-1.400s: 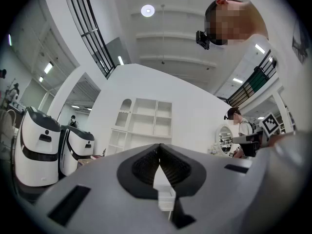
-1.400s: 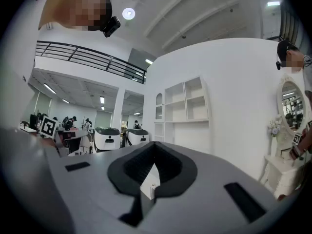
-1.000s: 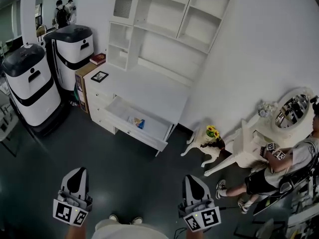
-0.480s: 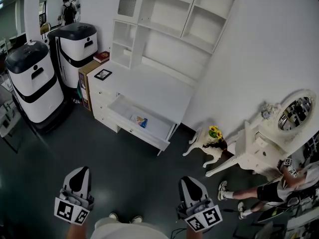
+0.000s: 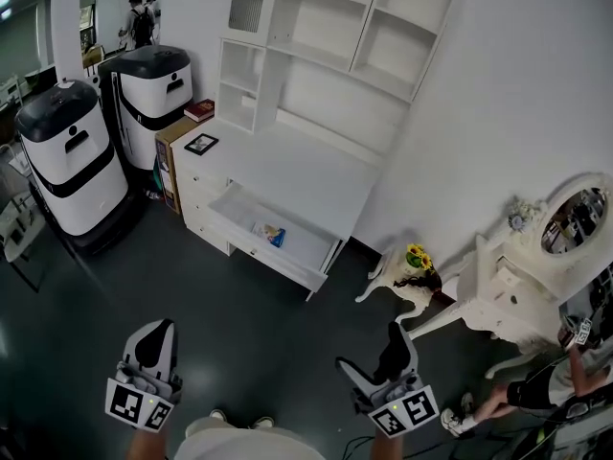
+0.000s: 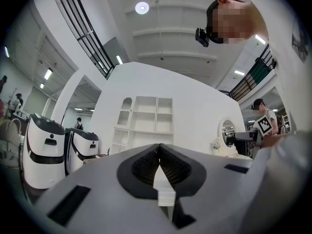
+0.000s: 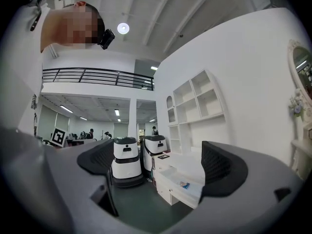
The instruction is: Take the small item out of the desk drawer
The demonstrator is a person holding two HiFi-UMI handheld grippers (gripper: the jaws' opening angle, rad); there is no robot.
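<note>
While small item (image 5: 270, 234) lies in open drawer (image 5: 268, 259), left gripper (image 5: 160, 329) jaws press together; right gripper (image 7: 156, 162) jaws, just opening, spread wide w/ nothing btwn.

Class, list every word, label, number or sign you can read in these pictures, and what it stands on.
No word or number is readable in any view.
Hand-held cubes: black-and-white square markers, patterns only, no letters.
Small item in the drawer: print too small to read.
Book on the brown cabinet: cover too small to read.

Red book (image 5: 200, 110), framed picture (image 5: 201, 144), oval mirror (image 5: 575, 220)
</note>
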